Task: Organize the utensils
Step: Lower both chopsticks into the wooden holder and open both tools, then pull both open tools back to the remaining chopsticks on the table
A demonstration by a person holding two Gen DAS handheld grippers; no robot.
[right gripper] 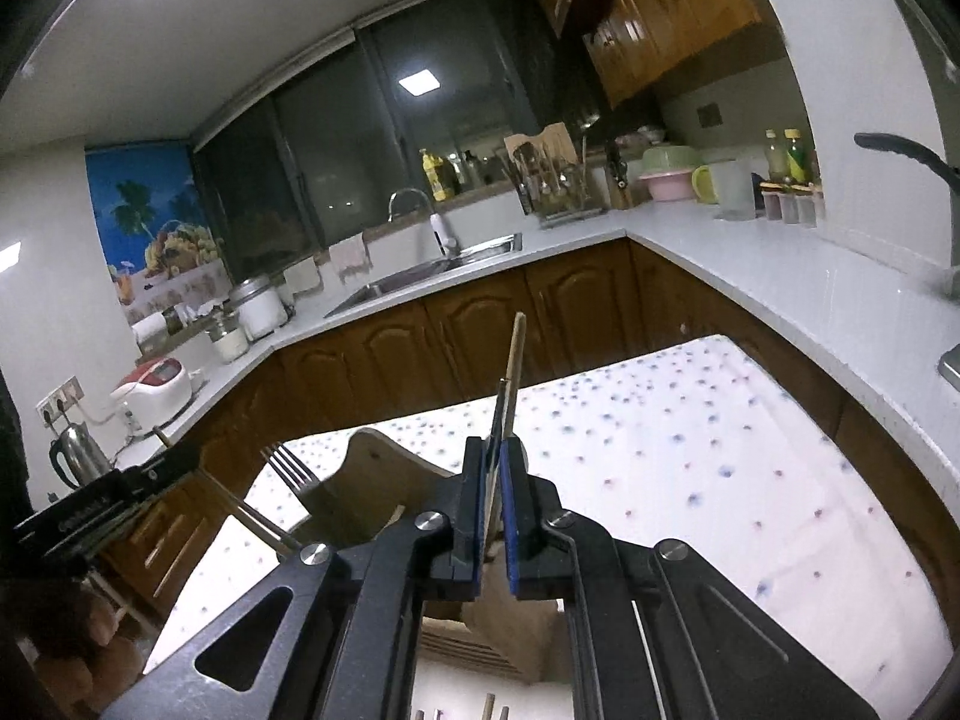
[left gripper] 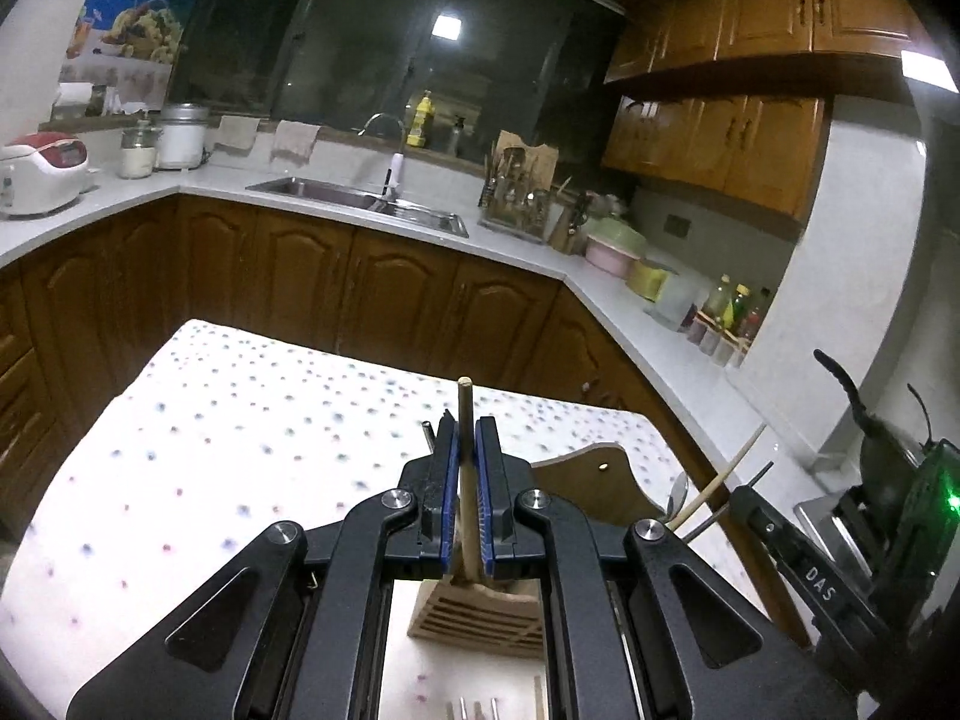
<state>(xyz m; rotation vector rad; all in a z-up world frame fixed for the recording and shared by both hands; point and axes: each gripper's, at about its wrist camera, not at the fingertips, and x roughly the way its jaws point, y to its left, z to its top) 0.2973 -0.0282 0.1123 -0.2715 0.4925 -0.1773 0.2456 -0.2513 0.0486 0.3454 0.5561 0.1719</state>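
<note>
Gripping a wooden chopstick [left gripper: 464,480], the left gripper [left gripper: 467,438] has its blue pads closed on the stick, whose tip stands out past the fingertips; a thin metal rod [left gripper: 427,433] shows just left of the fingers, its length hidden behind them.

Right gripper [right gripper: 499,450]: pads closed on a second chopstick [right gripper: 515,360] and a dark thin blade-like piece beside it, too narrow to identify.

Wooden holder [left gripper: 591,483]: just ahead and right of the left gripper, just ahead and left of the right gripper; curved back with a small hole, lower part hidden behind the gripper bodies. Seen from the left wrist, a spoon [left gripper: 678,492] and further sticks lean out on its right side. Seen from the right wrist, a fork [right gripper: 291,468] stands at its left side, tines up.

Slotted wooden block [left gripper: 480,612]: under the left fingers, partly covered by them.

Small pegs at the bottom edge of both views: cut off, not identifiable.

Dotted white cloth [left gripper: 240,432]: table cover beneath both grippers, blurred towards the far edge.

Other gripper's body [left gripper: 840,570]: at the right edge of the left view, mostly cut off.
</note>
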